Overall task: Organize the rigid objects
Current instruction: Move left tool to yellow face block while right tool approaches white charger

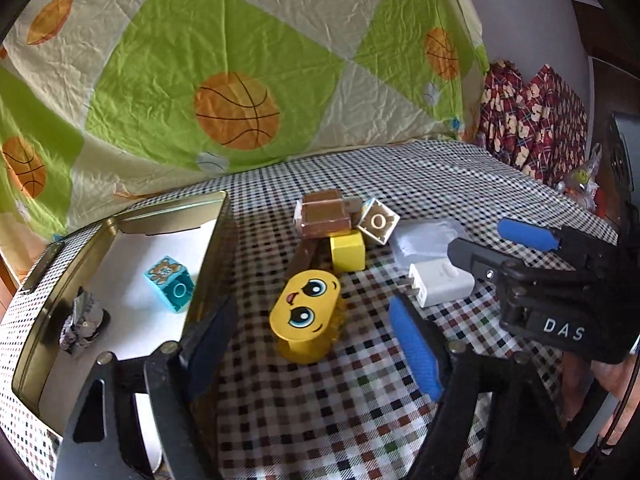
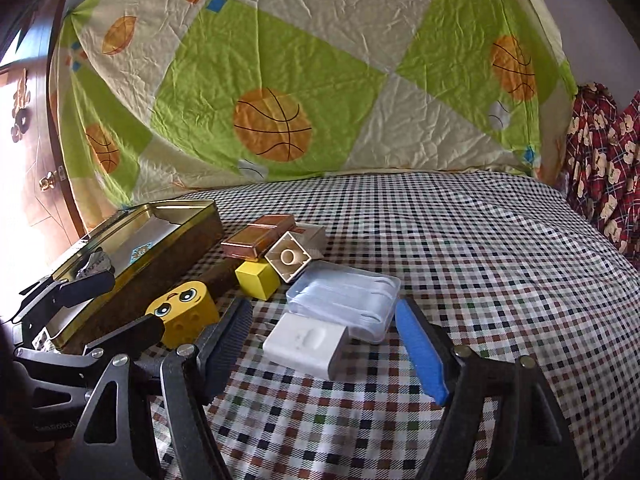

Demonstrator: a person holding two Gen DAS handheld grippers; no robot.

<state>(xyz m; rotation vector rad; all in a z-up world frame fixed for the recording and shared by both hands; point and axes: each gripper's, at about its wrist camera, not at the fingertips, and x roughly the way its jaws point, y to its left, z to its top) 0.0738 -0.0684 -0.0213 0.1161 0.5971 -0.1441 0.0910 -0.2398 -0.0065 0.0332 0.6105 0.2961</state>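
Nearest the lens, the left gripper (image 1: pixel 316 344) stands with jaws apart around nothing, the yellow face block (image 1: pixel 306 316) lying ahead between its fingers on the checked cloth (image 1: pixel 320 420). Beside it, the right gripper (image 2: pixel 328 344) is likewise spread, unladen, the white charger (image 2: pixel 306 344) between its fingers, untouched. At the cloth's left edge sits the open tin (image 1: pixel 28 344), a blue cube (image 1: pixel 170 284) inside.

Yellow block (image 1: pixel 347 255); white charger (image 1: pixel 442 283); checked cloth (image 1: pixel 320 400) (multicolour); teal block (image 1: pixel 171 283)
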